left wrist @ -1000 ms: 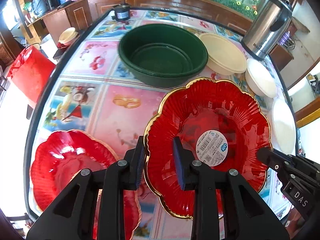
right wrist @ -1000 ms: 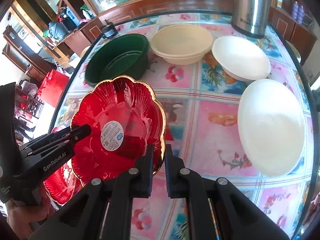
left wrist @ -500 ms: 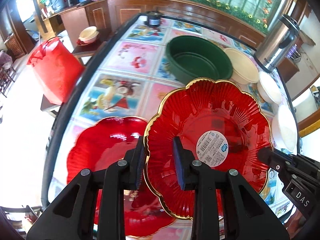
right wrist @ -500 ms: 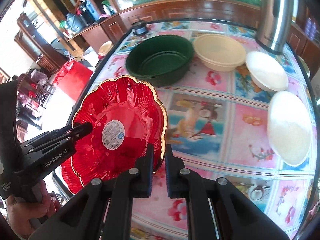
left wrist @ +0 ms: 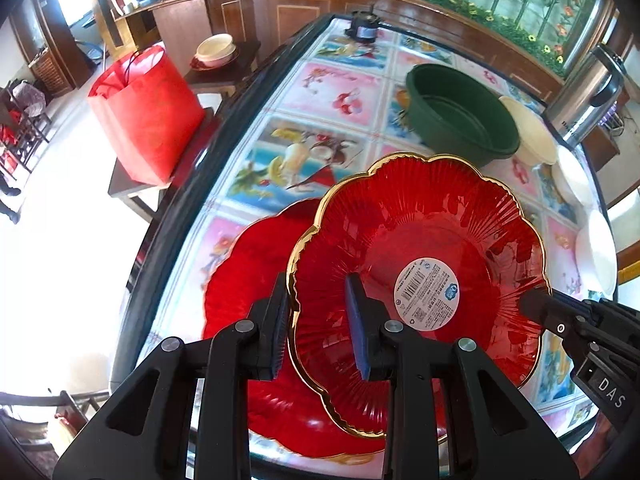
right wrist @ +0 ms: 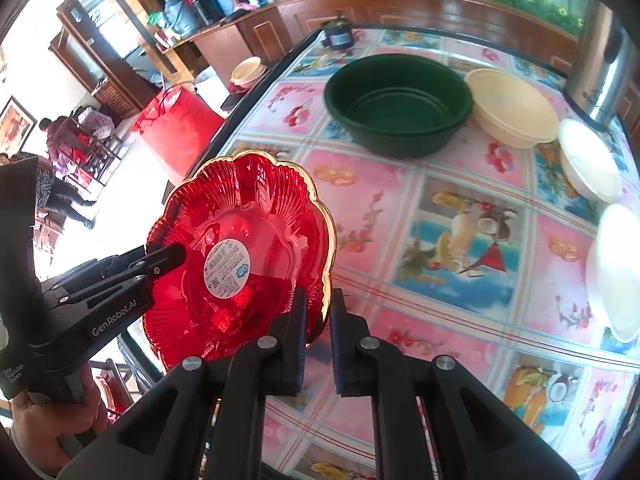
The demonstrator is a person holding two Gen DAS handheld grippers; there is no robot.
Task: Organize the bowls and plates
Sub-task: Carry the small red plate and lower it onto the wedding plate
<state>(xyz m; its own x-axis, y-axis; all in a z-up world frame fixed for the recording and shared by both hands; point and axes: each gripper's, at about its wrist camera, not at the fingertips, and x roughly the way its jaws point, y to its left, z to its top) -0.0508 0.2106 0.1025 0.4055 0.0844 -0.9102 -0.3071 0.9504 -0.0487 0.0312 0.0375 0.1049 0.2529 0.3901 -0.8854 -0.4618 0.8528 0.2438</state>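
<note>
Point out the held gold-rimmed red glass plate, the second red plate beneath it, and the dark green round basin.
Gold-rimmed red glass plate (left wrist: 448, 216): left wrist view, ribbed upper wall.
Second red plate (left wrist: 240, 280): left wrist view, exposed left side.
Dark green round basin (right wrist: 400, 108): right wrist view, inner floor.

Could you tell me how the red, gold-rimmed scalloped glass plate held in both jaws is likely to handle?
The red, gold-rimmed scalloped glass plate looks rigid; it keeps its shape while gripped only at two rim points. Its glossy translucent surface suggests it may be slippery and fragile. Lowering it onto the second red plate below probably calls for gentleness.
</note>
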